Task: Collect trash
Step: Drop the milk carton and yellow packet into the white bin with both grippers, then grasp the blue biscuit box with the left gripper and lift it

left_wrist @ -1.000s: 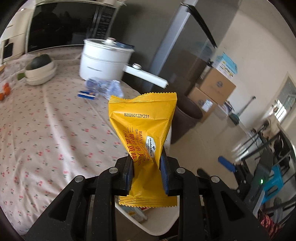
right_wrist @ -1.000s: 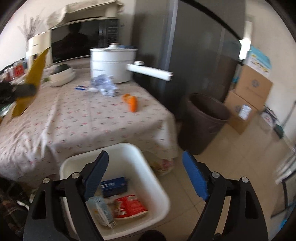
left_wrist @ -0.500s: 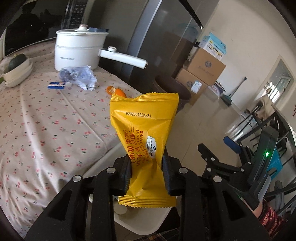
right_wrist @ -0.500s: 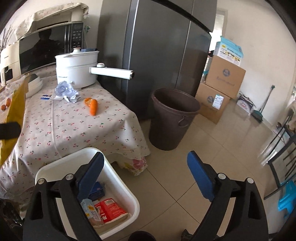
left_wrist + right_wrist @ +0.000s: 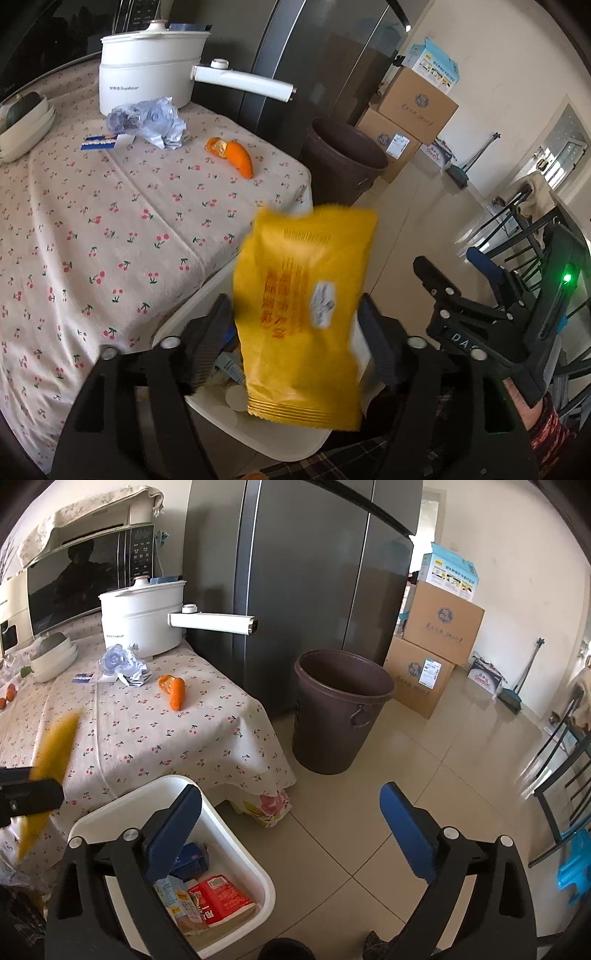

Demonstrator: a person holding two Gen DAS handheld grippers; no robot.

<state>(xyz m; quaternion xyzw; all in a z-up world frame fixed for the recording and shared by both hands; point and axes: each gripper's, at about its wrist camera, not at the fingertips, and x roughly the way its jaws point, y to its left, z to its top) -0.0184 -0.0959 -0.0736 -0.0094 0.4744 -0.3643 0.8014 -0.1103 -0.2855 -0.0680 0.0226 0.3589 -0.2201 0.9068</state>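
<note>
A yellow snack wrapper [image 5: 303, 314], blurred by motion, sits between the spread fingers of my left gripper [image 5: 295, 332], which is open, above the white bin [image 5: 266, 428]. The wrapper also shows in the right wrist view [image 5: 48, 760] at the far left. My right gripper [image 5: 291, 819] is open and empty, over the floor beside the white bin [image 5: 236, 853], which holds a red packet [image 5: 221, 897], a blue box and other wrappers. On the floral tablecloth lie an orange peel [image 5: 232, 155], crumpled plastic [image 5: 151, 122] and a blue-white wrapper [image 5: 99, 142].
A white electric pot [image 5: 147, 616] with a long handle stands at the table's back edge. A brown trash barrel [image 5: 340, 709] stands on the tiled floor by the dark fridge [image 5: 303, 572]. Cardboard boxes [image 5: 432, 646] are stacked behind. Chairs stand at the right.
My left gripper has opened and let go of the yellow wrapper, which now slips down over the white bin. The left gripper has moved toward the table's edge. The right gripper stays open.
</note>
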